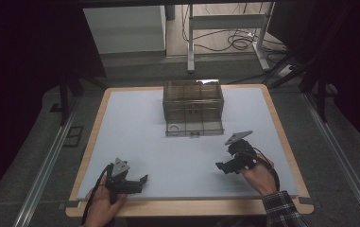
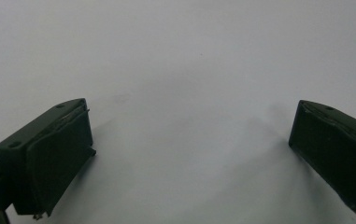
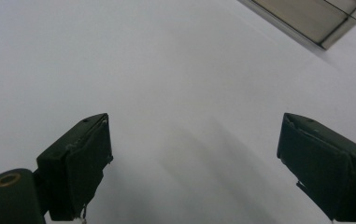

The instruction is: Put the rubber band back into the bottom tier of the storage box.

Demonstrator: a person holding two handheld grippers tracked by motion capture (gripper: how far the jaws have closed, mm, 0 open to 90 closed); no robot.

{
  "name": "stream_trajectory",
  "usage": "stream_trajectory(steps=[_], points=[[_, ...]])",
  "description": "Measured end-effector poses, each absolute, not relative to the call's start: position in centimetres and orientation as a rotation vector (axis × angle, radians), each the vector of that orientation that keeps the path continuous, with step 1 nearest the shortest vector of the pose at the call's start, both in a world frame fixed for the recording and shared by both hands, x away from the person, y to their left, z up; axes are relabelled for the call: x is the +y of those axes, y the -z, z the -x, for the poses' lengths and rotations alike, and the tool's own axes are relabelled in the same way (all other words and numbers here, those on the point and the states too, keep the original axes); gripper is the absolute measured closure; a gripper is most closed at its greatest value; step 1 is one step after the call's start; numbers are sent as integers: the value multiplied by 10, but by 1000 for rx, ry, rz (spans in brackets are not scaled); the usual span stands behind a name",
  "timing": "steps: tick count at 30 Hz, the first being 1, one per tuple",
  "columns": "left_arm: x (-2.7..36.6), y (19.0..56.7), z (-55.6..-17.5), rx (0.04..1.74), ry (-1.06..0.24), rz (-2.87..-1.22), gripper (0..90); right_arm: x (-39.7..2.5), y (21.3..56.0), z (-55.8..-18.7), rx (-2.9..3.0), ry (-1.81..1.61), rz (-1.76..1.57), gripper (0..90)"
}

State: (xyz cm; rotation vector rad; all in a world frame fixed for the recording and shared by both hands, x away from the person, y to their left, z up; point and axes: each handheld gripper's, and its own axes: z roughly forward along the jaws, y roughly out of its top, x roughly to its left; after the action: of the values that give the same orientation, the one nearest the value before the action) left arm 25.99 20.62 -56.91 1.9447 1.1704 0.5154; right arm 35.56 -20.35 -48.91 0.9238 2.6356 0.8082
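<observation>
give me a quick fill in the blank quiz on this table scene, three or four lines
1. The jaws of the left gripper stand ____, with nothing between them.
2. The see-through box sits toward the ____ edge of the table, away from the person.
3. The small white ring lies in the box's pulled-out ____.
4. The right gripper holds ____.

Missing words: open; far; drawer; nothing

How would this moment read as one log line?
left gripper: open, empty | right gripper: open, empty | clear drawer box: far table centre, untouched
</observation>
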Motion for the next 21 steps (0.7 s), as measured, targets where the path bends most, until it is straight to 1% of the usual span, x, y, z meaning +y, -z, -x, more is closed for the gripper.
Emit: stream_trajectory(steps=[21], points=[[206, 569, -260, 1171, -515, -1945, 0, -238, 494, -334, 2604, -795, -993, 97]])
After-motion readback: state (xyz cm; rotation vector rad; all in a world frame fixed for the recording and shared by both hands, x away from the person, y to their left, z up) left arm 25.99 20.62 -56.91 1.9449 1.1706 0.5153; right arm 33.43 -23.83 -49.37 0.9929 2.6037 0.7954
